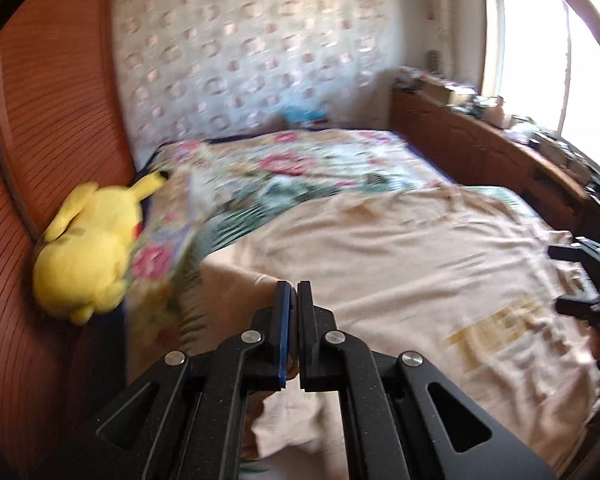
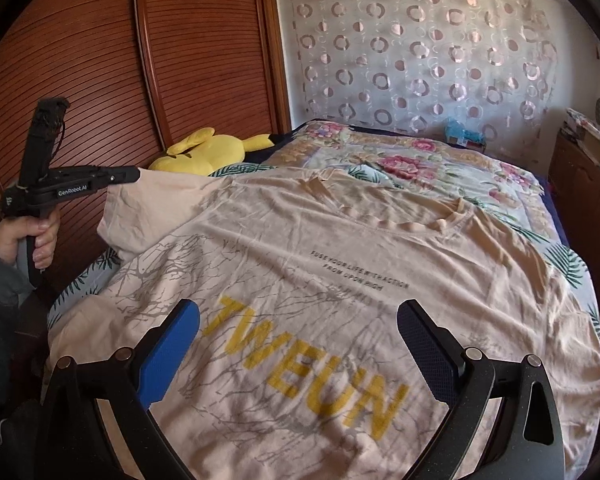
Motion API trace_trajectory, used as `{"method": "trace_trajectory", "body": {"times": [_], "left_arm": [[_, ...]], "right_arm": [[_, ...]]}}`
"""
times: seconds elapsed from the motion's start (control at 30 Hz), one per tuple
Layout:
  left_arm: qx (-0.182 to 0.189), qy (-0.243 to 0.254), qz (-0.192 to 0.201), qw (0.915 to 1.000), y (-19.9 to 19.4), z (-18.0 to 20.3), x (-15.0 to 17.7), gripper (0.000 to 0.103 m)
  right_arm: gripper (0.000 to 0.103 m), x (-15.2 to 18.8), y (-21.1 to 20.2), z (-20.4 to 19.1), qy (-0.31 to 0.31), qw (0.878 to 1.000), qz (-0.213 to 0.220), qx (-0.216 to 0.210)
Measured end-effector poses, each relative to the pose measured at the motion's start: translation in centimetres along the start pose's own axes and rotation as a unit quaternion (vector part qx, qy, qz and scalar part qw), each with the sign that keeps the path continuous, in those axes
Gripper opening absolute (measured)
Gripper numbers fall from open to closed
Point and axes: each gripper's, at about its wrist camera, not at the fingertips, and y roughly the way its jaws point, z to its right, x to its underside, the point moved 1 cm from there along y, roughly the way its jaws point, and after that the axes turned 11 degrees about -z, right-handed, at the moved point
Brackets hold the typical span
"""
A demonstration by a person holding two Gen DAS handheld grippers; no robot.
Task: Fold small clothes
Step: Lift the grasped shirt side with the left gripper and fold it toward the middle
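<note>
The T-shirt (image 2: 320, 280) lies spread, print up, on the bed (image 2: 440, 160); its left sleeve (image 2: 140, 208) is clamped in the left tool (image 2: 134, 175), whose jaws are pressed together on the cloth and held above the bed. The right tool (image 2: 300, 344) stands with its jaws wide apart over the yellow lettering (image 2: 308, 364), holding nothing. For a clean fold, the sleeve is to be carried across toward the middle of the chest, kept taut so that the crease runs straight from shoulder to hem; the body is best pinned flat by the right tool meanwhile. Count: one T-shirt; two tools; one yellow plush toy (image 2: 200, 152) beside the wardrobe (image 2: 100, 60); one flowered bedspread (image 2: 420, 156).
</note>
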Motion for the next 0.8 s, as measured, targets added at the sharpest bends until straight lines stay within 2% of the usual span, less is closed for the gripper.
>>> {"method": "trace_trajectory", "body": {"times": [0.13,0.27,0.43,0.5,0.57,0.63,0.8], "left_arm": [[0.040,0.034,0.002,0.9986,0.2,4.3,-1.6,0.004],[0.045,0.058,-0.002,0.9973,0.6,7.7,-2.1,0.007],[0.046,0.050,0.003,0.9977,0.3,7.2,-1.5,0.040],[0.041,0.042,0.007,0.9983,-0.2,6.4,-1.0,0.043],[0.030,0.035,0.008,0.9989,-0.4,5.8,-0.6,0.056],[0.028,0.022,0.011,0.9993,-0.8,4.4,0.1,0.081],[0.003,-0.003,0.007,1.0000,-0.8,2.4,2.3,0.083]], "right_arm": [[0.099,0.6,-0.3,0.5,0.014,1.000,0.009,0.005],[0.099,1.1,-0.1,0.3,0.025,1.000,0.009,0.007],[0.099,1.2,0.5,-0.2,0.030,1.000,0.002,0.009],[0.093,0.8,0.9,-0.5,0.028,1.000,0.002,0.005],[0.085,0.3,1.2,-0.7,0.025,1.000,-0.001,0.002],[0.078,-0.2,1.5,-0.9,0.018,1.000,-0.003,-0.001],[0.064,-1.8,2.6,-3.2,-0.024,1.000,-0.008,-0.004]]}}
